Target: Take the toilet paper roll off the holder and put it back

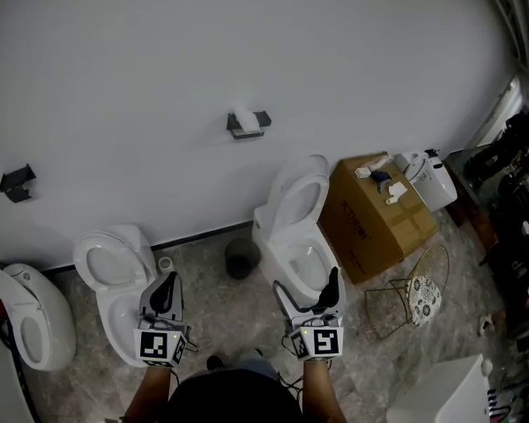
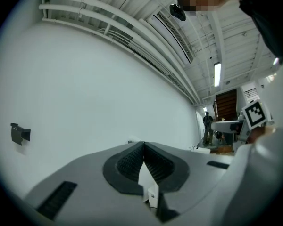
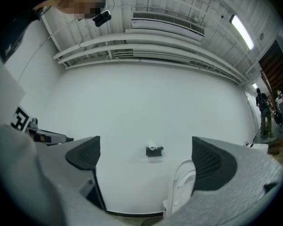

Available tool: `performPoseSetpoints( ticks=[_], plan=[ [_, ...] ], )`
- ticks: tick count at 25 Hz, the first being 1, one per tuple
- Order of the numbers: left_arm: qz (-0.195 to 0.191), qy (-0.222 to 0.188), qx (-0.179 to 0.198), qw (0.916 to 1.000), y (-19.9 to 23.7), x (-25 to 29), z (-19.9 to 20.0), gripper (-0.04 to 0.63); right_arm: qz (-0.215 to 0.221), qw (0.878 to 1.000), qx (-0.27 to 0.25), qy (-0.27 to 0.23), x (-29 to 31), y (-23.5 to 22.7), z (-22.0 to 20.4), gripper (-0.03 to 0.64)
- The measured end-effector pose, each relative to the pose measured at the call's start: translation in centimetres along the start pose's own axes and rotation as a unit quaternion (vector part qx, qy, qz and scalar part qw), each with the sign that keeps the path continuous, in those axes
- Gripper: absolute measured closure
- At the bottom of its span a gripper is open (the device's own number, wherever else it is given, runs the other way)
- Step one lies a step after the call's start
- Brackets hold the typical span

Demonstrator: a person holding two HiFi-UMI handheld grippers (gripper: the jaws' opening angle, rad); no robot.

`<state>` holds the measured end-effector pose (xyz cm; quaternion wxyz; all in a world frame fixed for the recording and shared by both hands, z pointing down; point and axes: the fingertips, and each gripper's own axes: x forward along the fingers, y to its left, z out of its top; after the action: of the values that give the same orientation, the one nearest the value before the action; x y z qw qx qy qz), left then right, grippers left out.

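Toilet paper roll (image 1: 244,116) sits up on the dark holder (image 1: 261,122), mounted on the white wall (image 1: 273,51) above the gap between two toilets, and neither gripper is anywhere close to it. The left gripper (image 1: 164,287) is held low in front of the person, over the open toilet (image 1: 115,271) with its seat down. Its own view shows the ribbed pads pressed together at the tips, with nothing caught between them. The right gripper (image 1: 331,282) hangs over the bowl of the toilet with the raised lid (image 1: 297,203), jaws spread wide and empty. Through that gap the right gripper view frames the holder and its roll, small on the far wall. On the floor by the wall a dark round bin (image 1: 242,258) stands between the two toilets. A cardboard box (image 1: 375,214) with a few small items on top sits just right of the raised-lid toilet, and a wire stool (image 1: 414,298) stands near it. A third toilet (image 1: 31,315) shows at the far left, below a second dark holder (image 1: 16,183) on the wall.
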<state>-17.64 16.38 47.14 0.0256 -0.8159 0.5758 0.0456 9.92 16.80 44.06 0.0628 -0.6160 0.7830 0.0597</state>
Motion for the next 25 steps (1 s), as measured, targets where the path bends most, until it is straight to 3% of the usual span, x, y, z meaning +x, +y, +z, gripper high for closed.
performPoseSetpoints(
  ticks=[13,25],
  plan=[
    [0.003,0.005,0.01,0.9999,1.9,2.5,-0.1,0.592,-0.002,1.0,0.007,0.005,3.1,0.0,-1.8,0.035],
    [0.007,0.002,0.019,0.9998,3.1,11.1,-2.3,0.592,0.012,1.0,0.015,-0.003,12.4,-3.5,-3.6,0.035]
  ],
)
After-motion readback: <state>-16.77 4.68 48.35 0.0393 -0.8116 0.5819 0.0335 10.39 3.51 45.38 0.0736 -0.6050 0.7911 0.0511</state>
